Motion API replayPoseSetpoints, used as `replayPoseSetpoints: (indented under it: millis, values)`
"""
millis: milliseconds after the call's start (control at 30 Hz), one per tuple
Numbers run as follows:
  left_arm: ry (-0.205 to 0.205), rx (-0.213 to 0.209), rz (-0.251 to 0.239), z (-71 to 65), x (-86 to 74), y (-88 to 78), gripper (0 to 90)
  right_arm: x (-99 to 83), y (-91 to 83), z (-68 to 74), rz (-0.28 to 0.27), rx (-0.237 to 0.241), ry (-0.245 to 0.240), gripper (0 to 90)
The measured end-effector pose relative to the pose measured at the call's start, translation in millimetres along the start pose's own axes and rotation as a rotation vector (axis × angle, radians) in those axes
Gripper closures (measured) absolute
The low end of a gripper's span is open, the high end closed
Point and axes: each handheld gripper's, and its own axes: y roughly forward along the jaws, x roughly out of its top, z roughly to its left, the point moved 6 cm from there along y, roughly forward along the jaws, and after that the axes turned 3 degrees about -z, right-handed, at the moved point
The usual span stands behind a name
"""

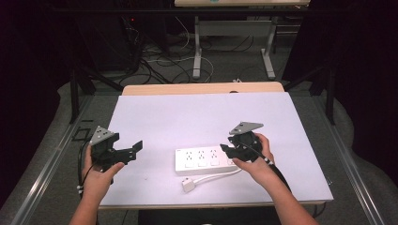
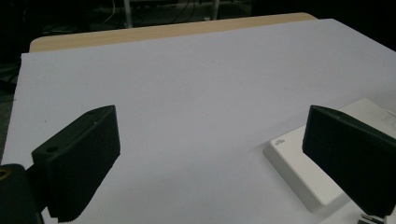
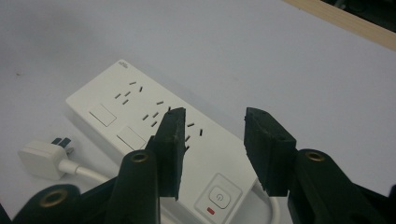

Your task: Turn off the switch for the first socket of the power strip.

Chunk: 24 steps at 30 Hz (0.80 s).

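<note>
- white sheet [image 1: 187, 117] covers most of the wooden table [image 1: 202, 88], whose bare edge shows as a strip along the far side.
- white power strip [image 1: 204, 159] lies flat on the sheet, near the front edge and a little right of centre, long side running left to right; its sockets face up and its power button [image 3: 219, 197] sits at the right end.
- right gripper [image 1: 230, 150] hangs over the right end of the power strip, held by the person's right hand [image 1: 256, 161]; its jaws stand at a middling gap above the button end, with the strip's top seen between them. from these angles the pads look clear of the strip, though i cannot be sure they are not brushing it.
- left gripper [image 1: 133, 151] is held in the left hand [image 1: 96, 178] well apart to the left of the strip, jaws spread wide with nothing between them, pointing right towards the strip's left end.
- white cord [image 1: 218, 174] curls from the strip's right end along the near side.
- white plug [image 1: 188, 184] lies at the cord's end, just near of the strip, prongs showing in the right gripper view.
</note>
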Motion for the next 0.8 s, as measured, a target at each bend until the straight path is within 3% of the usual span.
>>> replayPoseSetpoints:
  millis: [800]
  values:
    - [0.002, 0.002, 0.0, 1.0, -0.1, 0.0, 4.7, -21.9, 28.2, 10.1, 0.087, 0.094, 0.027, 80.3]
